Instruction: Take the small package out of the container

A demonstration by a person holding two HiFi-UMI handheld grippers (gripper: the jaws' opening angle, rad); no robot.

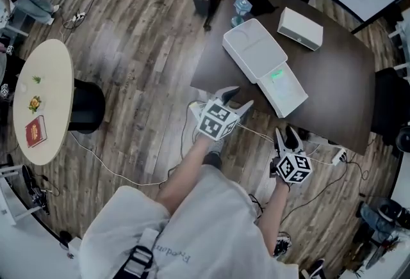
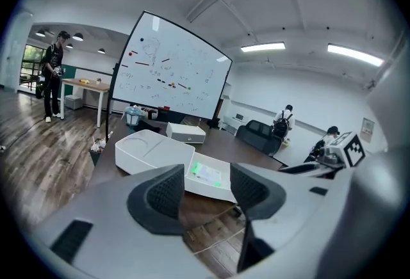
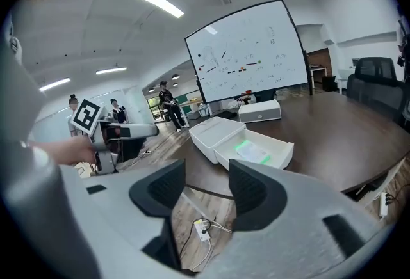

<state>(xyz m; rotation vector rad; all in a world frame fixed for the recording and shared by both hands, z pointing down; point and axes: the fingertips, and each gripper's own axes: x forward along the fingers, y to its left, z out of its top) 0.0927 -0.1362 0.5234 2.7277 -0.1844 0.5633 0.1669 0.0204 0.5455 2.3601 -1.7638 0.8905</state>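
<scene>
Wood-plank floor [image 1: 141, 47] fills the near ground, and both tongs hover above it, short of the table. Nearest, the right gripper [image 1: 286, 137] [image 3: 206, 191] has its jaws released, apart with nothing between them; through the gap only floorboards and a white power strip [image 3: 200, 228] show. A little farther and to the left, the left gripper [image 1: 238, 98] [image 2: 208, 191] is released as well, jaws spread and empty, its tips close to the near edge of the dark brown wooden table [image 1: 333, 73] [image 3: 339, 137].

On that table, just beyond the edge, lies the white rectangular plastic container [image 1: 253, 47] [image 2: 150, 150] [image 3: 205, 134], flipped open, its lid lying flat on the far-left side and its tray on the near-right. Inside the tray sits the small flat package with green-tinted edges [image 1: 280, 76] [image 2: 208, 173] [image 3: 252, 151], lying flat and apart from both grippers.

Farther back on the table stands a low white rectangular box [image 1: 300, 28] [image 2: 187, 133] [image 3: 259, 111], closed, apart from the container. Behind it rises a large white marker board [image 2: 173, 73] [image 3: 246, 57] with scattered marks.

Far off to the left, well apart from all this, a cream oval table [image 1: 48, 98] carries a red book [image 1: 35, 132], with a round black stool [image 1: 86, 106] just beside it.
</scene>
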